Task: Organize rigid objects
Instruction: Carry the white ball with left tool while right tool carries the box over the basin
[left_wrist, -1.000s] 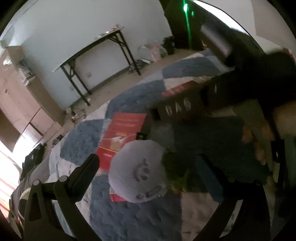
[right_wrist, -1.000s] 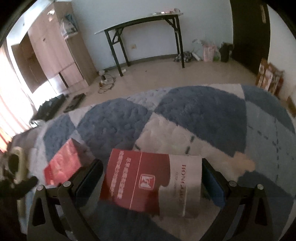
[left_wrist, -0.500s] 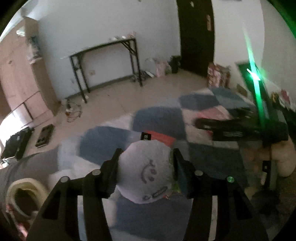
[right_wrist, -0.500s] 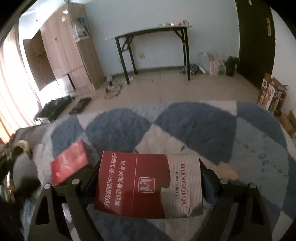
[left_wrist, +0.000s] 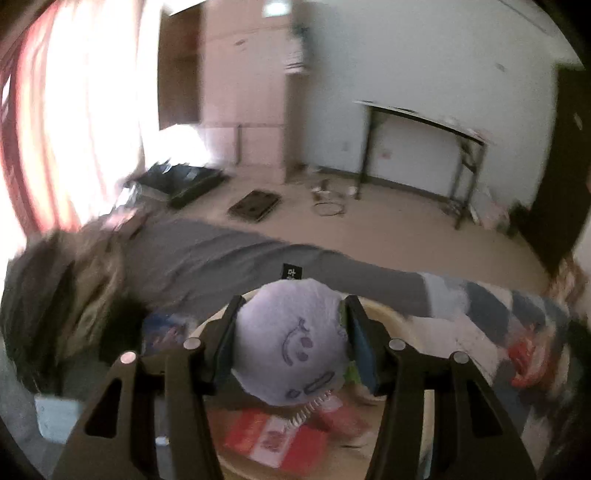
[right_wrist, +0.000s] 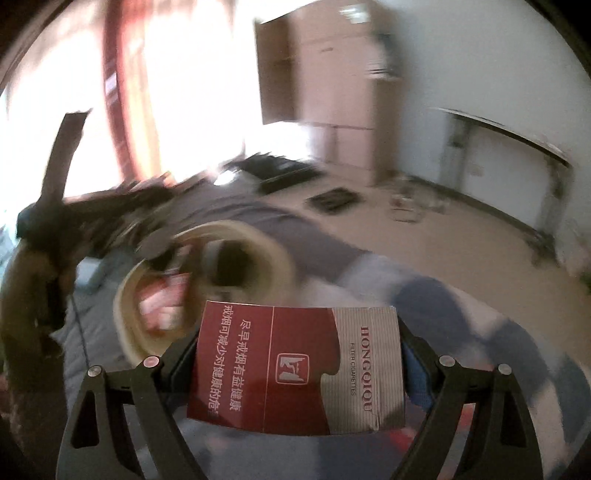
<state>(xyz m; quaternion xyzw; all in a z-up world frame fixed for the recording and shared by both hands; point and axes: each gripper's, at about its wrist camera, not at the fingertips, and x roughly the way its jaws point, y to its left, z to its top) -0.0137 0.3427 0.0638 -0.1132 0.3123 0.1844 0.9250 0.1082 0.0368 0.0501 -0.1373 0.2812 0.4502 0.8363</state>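
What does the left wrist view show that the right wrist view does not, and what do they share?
Left wrist only: the left gripper clamped on a pale plush ball with a stitched face, directly above the basin.
Right wrist only: the right gripper clamped on a red-and-white cigarette carton.
Both: the cream basin holding red boxes, the grey mat, and the black-legged table by the wall.

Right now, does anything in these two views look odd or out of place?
One thing: the task is rigid objects, yet the left claw grips a soft lavender plush ball with a stitched smiley face above the cream round basin. The right claw grips a red-and-white cigarette carton, which fits.
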